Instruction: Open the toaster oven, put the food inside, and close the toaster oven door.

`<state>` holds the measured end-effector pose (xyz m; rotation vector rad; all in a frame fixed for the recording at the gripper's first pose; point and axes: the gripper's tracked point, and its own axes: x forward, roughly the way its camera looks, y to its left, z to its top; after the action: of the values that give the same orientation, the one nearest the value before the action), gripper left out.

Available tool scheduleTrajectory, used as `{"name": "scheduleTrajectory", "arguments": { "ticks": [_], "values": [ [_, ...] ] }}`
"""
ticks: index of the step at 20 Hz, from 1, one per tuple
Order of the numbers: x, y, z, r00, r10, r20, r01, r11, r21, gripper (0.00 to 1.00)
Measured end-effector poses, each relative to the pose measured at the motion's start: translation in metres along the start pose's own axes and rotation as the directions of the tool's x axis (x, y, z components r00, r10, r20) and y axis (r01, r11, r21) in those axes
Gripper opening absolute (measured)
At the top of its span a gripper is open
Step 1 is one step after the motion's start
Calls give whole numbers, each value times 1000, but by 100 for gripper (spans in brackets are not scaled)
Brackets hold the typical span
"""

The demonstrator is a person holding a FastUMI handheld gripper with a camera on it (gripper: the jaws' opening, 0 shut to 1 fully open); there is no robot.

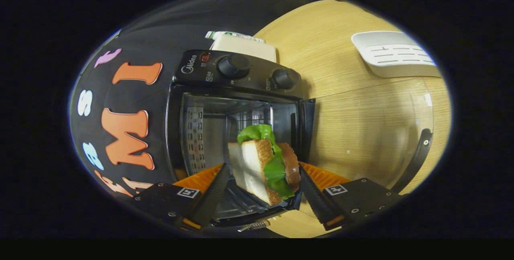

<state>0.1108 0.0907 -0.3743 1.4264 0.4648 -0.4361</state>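
Already the toaster oven (241,119) stands open, its glass door (385,139) swung clear to the right. The sandwich (267,165) sits at the mouth of the cavity, not yet released; closing remains. The gripper (263,189) is rolled sideways, reaching toward the opening, its fingers apparently clamped on the sandwich's two sides.

Between the fingers of my hand-held gripper (263,189) I see a sandwich (263,167) of white bread, green lettuce and a reddish slice, standing on edge. Just beyond it the black toaster oven (237,103) gapes open, its glass door (385,131) swung wide.
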Motion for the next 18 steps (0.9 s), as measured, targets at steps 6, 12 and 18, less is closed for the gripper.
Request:
{"name": "scheduleTrajectory", "arguments": {
  "ticks": [6, 12, 18],
  "values": [
    [-33, -4, -5, 999, 3, -41, -6, 997, -83, 98],
    [-94, -19, -17, 993, -11, -113, -31, 933, -359, 98],
    [-151, -62, -13, 984, -65, -168, -66, 739, -671, 98]
  ]
}}
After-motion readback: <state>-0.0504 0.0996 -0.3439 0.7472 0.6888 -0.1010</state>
